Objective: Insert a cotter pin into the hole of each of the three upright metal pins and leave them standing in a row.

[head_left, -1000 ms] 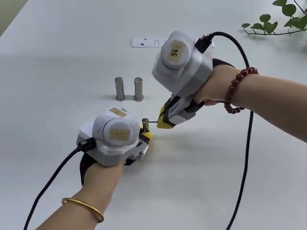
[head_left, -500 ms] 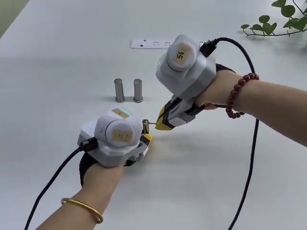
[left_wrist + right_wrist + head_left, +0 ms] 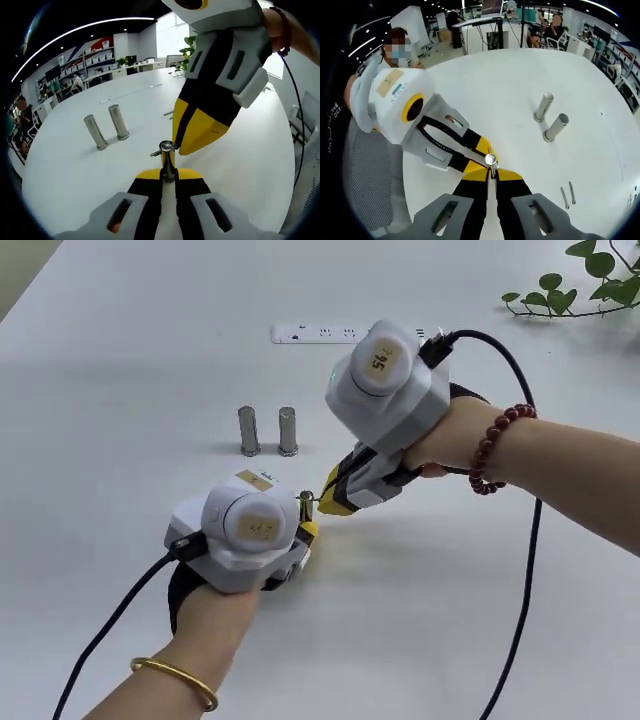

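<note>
My left gripper (image 3: 305, 527) (image 3: 167, 176) is shut on a short metal pin (image 3: 305, 502) (image 3: 167, 161), holding it upright just above the white table. My right gripper (image 3: 326, 502) (image 3: 492, 176) comes in from the right, shut on a thin cotter pin (image 3: 161, 149) whose shaft sits in the hole at the pin's head (image 3: 491, 159). The yellow fingertips of both grippers nearly touch. Two more metal pins (image 3: 248, 430) (image 3: 288, 430) stand upright side by side behind them, seen also as a pair of pins (image 3: 95, 132) (image 3: 542, 107).
A white power strip (image 3: 330, 333) lies at the far side of the table (image 3: 120, 360). A green plant sprig (image 3: 590, 285) is at the top right. Spare cotter pins (image 3: 565, 195) lie on the table. A black cable (image 3: 520, 570) trails from the right gripper.
My right gripper has edged a little left toward the held pin, bringing the cotter pin closer into its head. The left gripper and the two standing pins stay where they were.
</note>
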A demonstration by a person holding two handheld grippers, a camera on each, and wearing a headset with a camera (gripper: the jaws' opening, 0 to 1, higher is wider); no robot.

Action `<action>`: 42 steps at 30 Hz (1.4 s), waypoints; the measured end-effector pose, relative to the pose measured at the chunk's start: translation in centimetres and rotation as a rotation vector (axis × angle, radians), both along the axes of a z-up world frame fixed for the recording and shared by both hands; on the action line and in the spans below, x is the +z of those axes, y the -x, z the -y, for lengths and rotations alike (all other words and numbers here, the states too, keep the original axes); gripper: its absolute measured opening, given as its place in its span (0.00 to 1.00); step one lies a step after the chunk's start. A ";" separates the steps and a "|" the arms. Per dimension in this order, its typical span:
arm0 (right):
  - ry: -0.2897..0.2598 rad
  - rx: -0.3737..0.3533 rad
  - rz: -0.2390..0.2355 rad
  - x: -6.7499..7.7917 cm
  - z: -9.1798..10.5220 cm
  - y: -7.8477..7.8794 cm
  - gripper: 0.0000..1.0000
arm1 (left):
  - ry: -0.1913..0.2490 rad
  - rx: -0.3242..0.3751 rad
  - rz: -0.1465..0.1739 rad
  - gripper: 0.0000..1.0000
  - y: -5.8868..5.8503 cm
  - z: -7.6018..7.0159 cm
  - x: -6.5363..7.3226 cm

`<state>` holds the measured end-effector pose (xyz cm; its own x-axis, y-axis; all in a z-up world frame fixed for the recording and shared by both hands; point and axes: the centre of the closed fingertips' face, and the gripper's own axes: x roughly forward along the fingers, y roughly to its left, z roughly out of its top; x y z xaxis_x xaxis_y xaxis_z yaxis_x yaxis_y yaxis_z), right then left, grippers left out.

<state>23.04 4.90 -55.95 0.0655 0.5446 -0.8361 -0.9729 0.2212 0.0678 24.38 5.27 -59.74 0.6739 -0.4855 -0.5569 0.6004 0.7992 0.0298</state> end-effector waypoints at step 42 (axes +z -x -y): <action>-0.030 -0.141 0.010 -0.2 1.7 -1.0 0.06 | 0.021 0.044 0.001 0.06 -0.1 -0.1 0.0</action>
<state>24.04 3.23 -56.11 0.1514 0.5545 -0.8183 -0.9331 0.3534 0.0668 24.49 5.34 -59.78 0.6953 -0.4669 -0.5464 0.5647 0.8252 0.0135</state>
